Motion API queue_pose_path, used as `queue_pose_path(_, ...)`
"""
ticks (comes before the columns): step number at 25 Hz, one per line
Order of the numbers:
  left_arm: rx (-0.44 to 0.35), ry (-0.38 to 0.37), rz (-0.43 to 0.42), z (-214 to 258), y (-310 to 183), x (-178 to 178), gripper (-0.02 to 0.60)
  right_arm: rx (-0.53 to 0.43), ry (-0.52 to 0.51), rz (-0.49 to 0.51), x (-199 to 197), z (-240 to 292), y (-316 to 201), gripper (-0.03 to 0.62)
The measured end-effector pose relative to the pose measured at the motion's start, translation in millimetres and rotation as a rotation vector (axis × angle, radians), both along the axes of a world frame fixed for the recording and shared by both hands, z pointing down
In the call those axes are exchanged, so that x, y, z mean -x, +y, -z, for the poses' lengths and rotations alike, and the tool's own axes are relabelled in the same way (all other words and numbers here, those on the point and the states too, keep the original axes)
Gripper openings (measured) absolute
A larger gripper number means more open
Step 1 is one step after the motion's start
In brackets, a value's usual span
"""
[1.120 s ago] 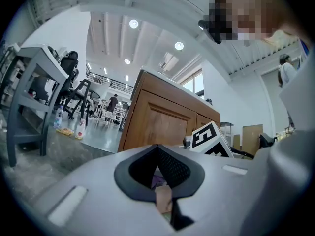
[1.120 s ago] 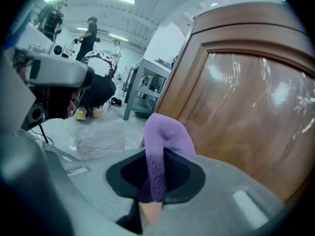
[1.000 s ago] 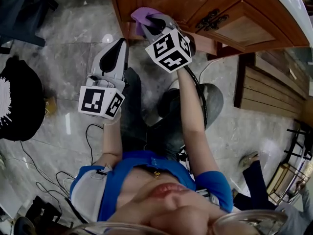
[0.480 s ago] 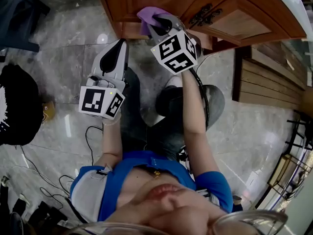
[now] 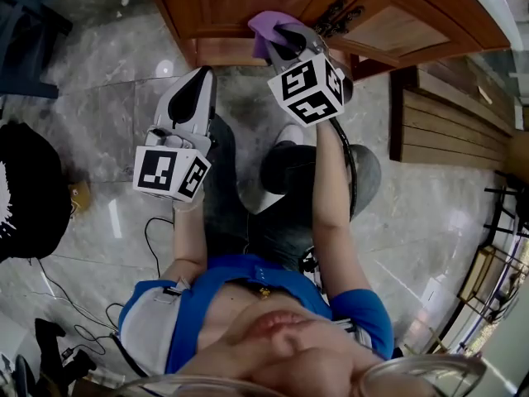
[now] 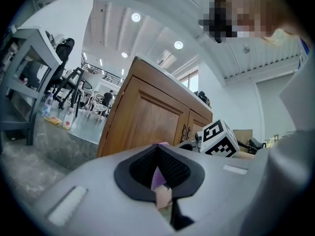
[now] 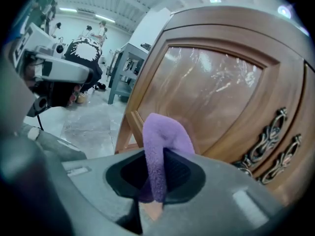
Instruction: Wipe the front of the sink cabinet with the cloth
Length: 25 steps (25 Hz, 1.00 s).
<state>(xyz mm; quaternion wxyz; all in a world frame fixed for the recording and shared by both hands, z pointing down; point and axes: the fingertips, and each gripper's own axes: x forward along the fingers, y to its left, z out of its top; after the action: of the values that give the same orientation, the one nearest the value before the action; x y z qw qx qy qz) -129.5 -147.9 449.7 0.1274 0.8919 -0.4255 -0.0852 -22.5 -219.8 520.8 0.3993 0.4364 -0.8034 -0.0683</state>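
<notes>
Lower end of cloth hidden between right gripper fingers.

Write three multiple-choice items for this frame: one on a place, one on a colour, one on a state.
1. Where is the cloth?
A on the floor
B clamped in the right hand-held gripper, in front of the wooden cabinet door
C draped over a chair

2. What colour is the cloth?
A green
B white
C purple

3. How does the left hand-held gripper stand?
A jaws together, nothing held
B jaws wide apart
C shut on a sponge

Answers:
1 B, the right gripper view shows the cloth pinched between its jaws.
2 C, it looks purple in the head and right gripper views.
3 A, the left gripper view shows closed jaws with nothing between them.
</notes>
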Motion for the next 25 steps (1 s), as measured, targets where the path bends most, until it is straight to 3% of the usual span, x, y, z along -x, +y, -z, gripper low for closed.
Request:
queue_pose_path(15,0.013,0.032,-0.034,-7.8,-4.8,15.0,0.0,0.016,0.015,-0.106,-6.7,-3.9,-6.8,0.064)
queue_pose_path(19,0.018,0.012,-0.059,2.1,-5.8,17.0,0.0,0.032,0.034,-0.116,-4.6,-7.2,-9.9,0.063)
queue_pose_path(25,0.032,-0.07,-0.009,-9.8,0.9,2.7,0.0,-0.006,-0.018,-0.073,-7.7,-4.4,-2.8,0.063)
